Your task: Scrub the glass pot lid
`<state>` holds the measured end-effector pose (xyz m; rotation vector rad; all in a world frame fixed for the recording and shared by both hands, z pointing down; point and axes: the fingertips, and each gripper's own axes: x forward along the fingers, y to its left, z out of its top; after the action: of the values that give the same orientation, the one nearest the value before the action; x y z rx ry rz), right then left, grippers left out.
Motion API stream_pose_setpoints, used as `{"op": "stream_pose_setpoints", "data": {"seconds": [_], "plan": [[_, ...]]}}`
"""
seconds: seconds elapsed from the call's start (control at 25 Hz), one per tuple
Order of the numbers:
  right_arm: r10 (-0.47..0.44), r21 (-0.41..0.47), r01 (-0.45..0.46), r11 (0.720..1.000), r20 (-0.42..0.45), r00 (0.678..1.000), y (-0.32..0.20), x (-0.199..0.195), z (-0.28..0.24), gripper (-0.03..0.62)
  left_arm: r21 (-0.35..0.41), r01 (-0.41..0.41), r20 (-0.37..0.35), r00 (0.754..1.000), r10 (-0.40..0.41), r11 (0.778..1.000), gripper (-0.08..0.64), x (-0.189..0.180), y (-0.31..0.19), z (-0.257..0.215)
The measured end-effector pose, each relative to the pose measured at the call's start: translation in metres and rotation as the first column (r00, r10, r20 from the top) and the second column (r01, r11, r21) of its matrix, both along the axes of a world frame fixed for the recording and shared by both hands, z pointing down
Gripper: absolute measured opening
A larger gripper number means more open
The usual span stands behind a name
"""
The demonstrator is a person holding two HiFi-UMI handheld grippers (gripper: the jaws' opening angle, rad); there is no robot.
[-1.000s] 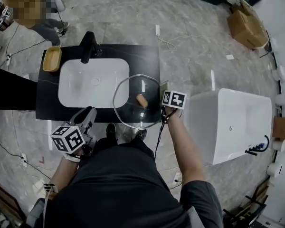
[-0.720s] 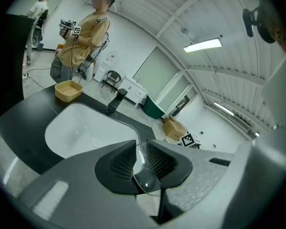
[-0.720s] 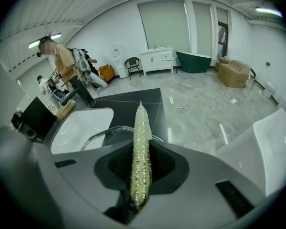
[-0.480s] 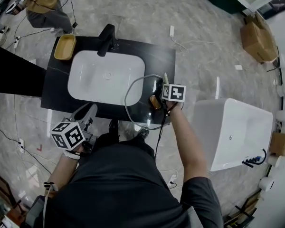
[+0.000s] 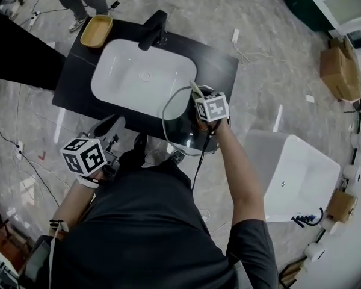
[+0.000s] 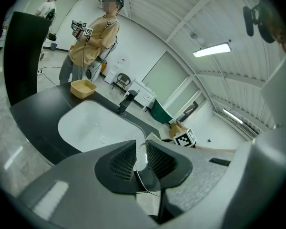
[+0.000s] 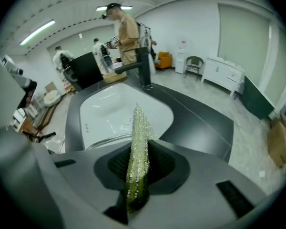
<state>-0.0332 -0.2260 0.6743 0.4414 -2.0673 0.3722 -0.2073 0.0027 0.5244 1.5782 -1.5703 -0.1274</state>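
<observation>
The glass pot lid (image 5: 179, 128) lies at the front right of the black counter (image 5: 225, 71), its rim overlapping the corner of the white basin (image 5: 138, 77) and overhanging the counter's front edge. My right gripper (image 5: 200, 99) is over the lid, shut on a glittery green scrubbing cloth (image 7: 137, 142) that sticks out upright beyond the right gripper (image 7: 140, 162). The lid's rim (image 7: 102, 141) curves just ahead of it. My left gripper (image 5: 113, 127) hangs off the counter's front, apart from the lid. The left gripper (image 6: 140, 151) is shut, and the lid's rim (image 6: 144, 185) shows through its slit.
A black faucet (image 5: 153, 29) and a yellow tray (image 5: 96, 32) stand behind the basin. A white bathtub (image 5: 295, 173) sits to the right and cardboard boxes (image 5: 340, 71) beyond it. A person (image 6: 93, 42) stands at the counter's far side. Cables lie on the floor.
My right gripper has moved with the scrubbing cloth from the lid's right edge in over the lid, covering its knob. The left gripper has stayed put. The head view has shifted.
</observation>
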Motion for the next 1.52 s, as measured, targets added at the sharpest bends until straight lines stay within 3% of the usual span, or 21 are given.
{"op": "stream_pose_setpoints", "data": {"seconds": [0.12, 0.24, 0.4, 0.56, 0.68, 0.88, 1.04, 1.24, 1.52], "plan": [[-0.171, 0.022, 0.171, 0.985, -0.027, 0.985, 0.02, -0.022, 0.003, 0.057, -0.002, 0.023, -0.011, 1.0, -0.023, 1.0, 0.071, 0.005, 0.005, 0.002], [-0.322, 0.04, 0.323, 0.945, -0.04, 0.946, 0.04, -0.042, 0.002, 0.057, -0.003, 0.045, -0.017, 0.999, -0.045, 0.999, 0.071, 0.009, 0.01, 0.003], [-0.516, 0.041, 0.52, 0.853, -0.079, 0.853, 0.071, -0.052, 0.007, 0.057, -0.007, 0.073, -0.023, 0.997, -0.073, 0.997, 0.071, 0.012, 0.013, 0.006], [-0.644, 0.021, 0.645, 0.764, -0.052, 0.763, 0.105, -0.056, 0.013, 0.057, -0.012, 0.084, -0.031, 0.996, -0.085, 0.996, 0.071, 0.018, 0.014, 0.009], [-0.715, 0.03, 0.717, 0.697, -0.049, 0.697, 0.122, -0.053, 0.013, 0.058, -0.01, 0.079, -0.037, 0.996, -0.08, 0.997, 0.071, 0.025, 0.01, 0.01], [-0.82, 0.097, 0.824, 0.558, -0.084, 0.565, 0.149, -0.04, 0.016, 0.058, -0.009, 0.075, -0.03, 0.997, -0.075, 0.997, 0.071, 0.031, 0.006, 0.009], [-0.867, 0.1, 0.87, 0.483, -0.083, 0.491, 0.177, -0.029, 0.014, 0.058, -0.009, 0.073, -0.022, 0.997, -0.073, 0.997, 0.071, 0.028, 0.006, 0.007], [-0.917, 0.108, 0.923, 0.369, -0.12, 0.38, 0.208, -0.015, 0.016, 0.058, -0.011, 0.038, -0.023, 0.999, -0.038, 0.999, 0.071, 0.033, -0.003, 0.008], [-0.929, 0.157, 0.94, 0.304, -0.168, 0.329, 0.232, 0.014, 0.02, 0.058, -0.004, -0.082, -0.014, 0.997, 0.082, 0.997, 0.071, 0.053, -0.025, 0.004]]}}
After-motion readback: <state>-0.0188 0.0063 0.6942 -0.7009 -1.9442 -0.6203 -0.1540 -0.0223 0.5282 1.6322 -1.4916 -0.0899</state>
